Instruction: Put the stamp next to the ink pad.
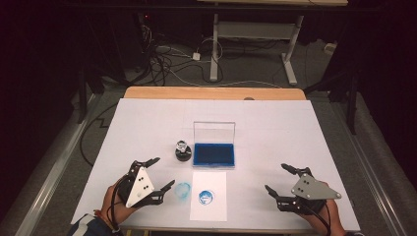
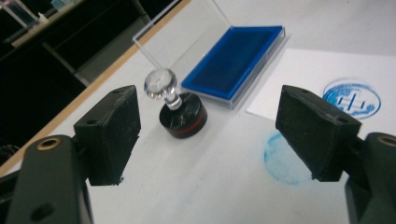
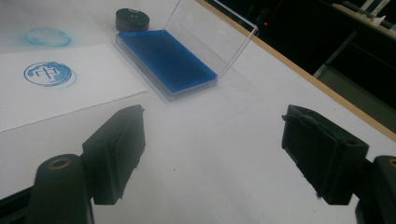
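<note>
Two grippers: left gripper [image 1: 161, 173] agape | right gripper [image 1: 277, 179] agape | stamp [image 2: 180, 108] untouched, seemingly upright

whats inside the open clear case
A blue ink pad fills the base of the clear case, whose lid stands upright. Whatever lies beneath the pad is covered.

Dark room – grey floor [image 1: 246, 73], tangled cables [image 1: 162, 59], seemingly another desk's legs [image 1: 214, 49].

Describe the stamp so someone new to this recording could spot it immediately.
Start at the open ink pad with the blue cushion, near the middle of the white table cover. The stamp stands just left of it, on the cover. It alone is round: a black base with a red band and a clear knob handle.
</note>
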`<state>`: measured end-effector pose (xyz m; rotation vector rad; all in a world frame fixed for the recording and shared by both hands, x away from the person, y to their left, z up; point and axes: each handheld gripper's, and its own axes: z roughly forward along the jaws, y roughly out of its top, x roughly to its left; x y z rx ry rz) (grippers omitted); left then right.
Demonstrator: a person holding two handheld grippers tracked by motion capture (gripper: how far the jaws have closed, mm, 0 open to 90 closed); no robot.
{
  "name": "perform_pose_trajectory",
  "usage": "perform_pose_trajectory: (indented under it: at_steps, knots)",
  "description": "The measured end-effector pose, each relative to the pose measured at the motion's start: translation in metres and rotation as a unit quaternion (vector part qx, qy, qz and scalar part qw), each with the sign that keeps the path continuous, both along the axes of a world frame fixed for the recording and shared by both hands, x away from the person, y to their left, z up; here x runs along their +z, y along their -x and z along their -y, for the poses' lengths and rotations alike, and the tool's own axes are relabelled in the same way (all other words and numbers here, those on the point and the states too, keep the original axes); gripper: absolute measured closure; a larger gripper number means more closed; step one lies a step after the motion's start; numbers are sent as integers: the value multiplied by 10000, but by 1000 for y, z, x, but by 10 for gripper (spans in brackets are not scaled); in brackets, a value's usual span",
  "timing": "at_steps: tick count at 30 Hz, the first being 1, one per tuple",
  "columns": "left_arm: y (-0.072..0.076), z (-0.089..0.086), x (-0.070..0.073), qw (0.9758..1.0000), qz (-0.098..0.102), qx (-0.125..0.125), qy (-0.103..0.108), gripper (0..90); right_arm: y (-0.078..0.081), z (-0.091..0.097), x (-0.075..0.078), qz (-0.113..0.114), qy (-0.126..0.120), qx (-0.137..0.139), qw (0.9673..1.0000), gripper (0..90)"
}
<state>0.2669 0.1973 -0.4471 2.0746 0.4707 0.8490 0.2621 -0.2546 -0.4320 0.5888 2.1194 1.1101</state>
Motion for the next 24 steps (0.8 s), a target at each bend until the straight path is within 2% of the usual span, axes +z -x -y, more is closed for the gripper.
perform_pose_trajectory:
  at_steps: [3,5,8,11,13,18,24]
  knots:
    - [1,-5,-8,9999,-51,151,11,212,1,0,-2,5,-40,-82,10000,201]
    - [1,-7,-13,9996,-143,236,22,145,1,1,-3,14,-63,-119,9999,198]
    - [1,-11,-19,9991,-268,307,98,147,2,2,-5,26,-90,-198,9998,191]
    - [3,-15,-23,9988,-312,375,101,146,4,3,-8,54,-77,-244,9997,184]
    - [4,-19,-26,9981,-394,430,191,146,5,3,-10,96,-44,-309,9995,170]
    - [5,-22,-35,9968,-616,500,77,146,8,7,-14,72,-81,-401,9991,154]
    - [8,-20,-34,9970,-596,499,24,145,11,6,-19,-30,-39,-374,9993,152]
